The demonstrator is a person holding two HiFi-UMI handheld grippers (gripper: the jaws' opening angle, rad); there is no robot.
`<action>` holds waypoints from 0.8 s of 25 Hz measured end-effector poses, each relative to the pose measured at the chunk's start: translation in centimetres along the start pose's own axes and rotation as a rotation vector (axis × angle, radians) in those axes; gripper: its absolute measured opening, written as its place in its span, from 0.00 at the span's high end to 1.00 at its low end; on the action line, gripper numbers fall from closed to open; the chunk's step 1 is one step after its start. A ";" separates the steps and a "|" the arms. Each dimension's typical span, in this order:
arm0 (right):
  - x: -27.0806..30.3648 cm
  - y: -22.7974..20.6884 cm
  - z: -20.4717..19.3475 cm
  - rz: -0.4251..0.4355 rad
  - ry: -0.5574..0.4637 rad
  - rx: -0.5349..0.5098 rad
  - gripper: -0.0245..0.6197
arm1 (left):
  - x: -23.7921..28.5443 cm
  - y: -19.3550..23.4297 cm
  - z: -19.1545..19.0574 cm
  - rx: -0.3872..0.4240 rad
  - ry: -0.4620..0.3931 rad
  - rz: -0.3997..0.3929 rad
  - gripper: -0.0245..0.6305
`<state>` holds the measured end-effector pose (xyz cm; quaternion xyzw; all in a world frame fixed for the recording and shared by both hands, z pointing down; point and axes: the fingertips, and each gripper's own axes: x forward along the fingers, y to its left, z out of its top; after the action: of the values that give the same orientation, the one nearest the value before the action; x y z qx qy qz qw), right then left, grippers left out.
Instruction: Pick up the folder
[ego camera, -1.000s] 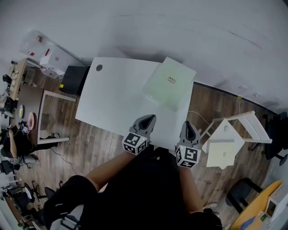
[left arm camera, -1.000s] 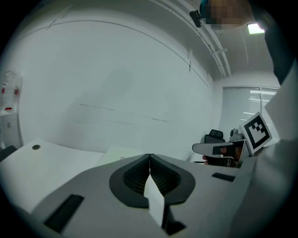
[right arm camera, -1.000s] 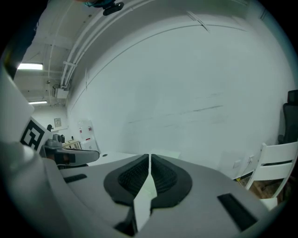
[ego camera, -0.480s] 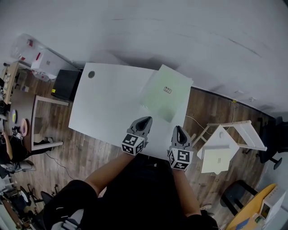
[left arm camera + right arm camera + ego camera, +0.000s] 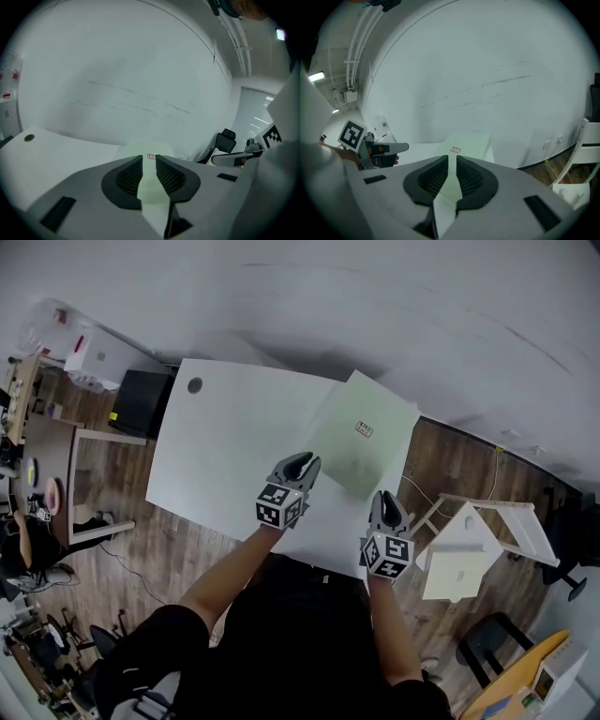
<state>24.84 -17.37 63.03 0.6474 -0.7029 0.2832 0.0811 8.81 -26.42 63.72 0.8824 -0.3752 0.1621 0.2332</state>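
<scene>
Folder (image 5: 352, 451), pale green, lies flat at the far right corner of the white table (image 5: 225, 446). Its long axis runs away from the person, with the far end angled to the right. A small label (image 5: 364, 429) sits on its upper face, towards the far end.

Left gripper (image 5: 298, 463) is over the table, just beside the folder's near left edge. Its jaws have just been opening and stand slightly apart, with nothing between the pads; the folder shows only beyond the gap. Right gripper (image 5: 387, 500) is over the table's near right edge, just short of the folder's near corner, with its jaws drawn together on nothing.

Only the head view shows the folder's full outline and the wooden floor (image 5: 450, 465) around the table. The left gripper view alone shows a black office chair (image 5: 224, 140) at its right. The right gripper view alone shows the other gripper side-on, marker cube (image 5: 352, 134) included.
</scene>
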 end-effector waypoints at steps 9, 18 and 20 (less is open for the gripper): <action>5.5 -2.1 -5.8 -0.003 0.200 0.179 0.59 | 5.7 5.9 -4.7 -0.103 0.228 -0.093 0.54; 8.0 -2.6 -11.0 -0.007 0.353 0.387 0.48 | 7.8 6.5 -9.0 -0.126 0.439 -0.291 0.46; 8.4 -2.6 -11.3 -0.007 0.365 0.418 0.47 | 8.1 6.6 -9.5 -0.147 0.457 -0.306 0.46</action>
<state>23.23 -18.91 77.16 0.5907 -0.6006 0.5340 0.0721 8.29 -30.16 77.36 0.8501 -0.1861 0.2919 0.3968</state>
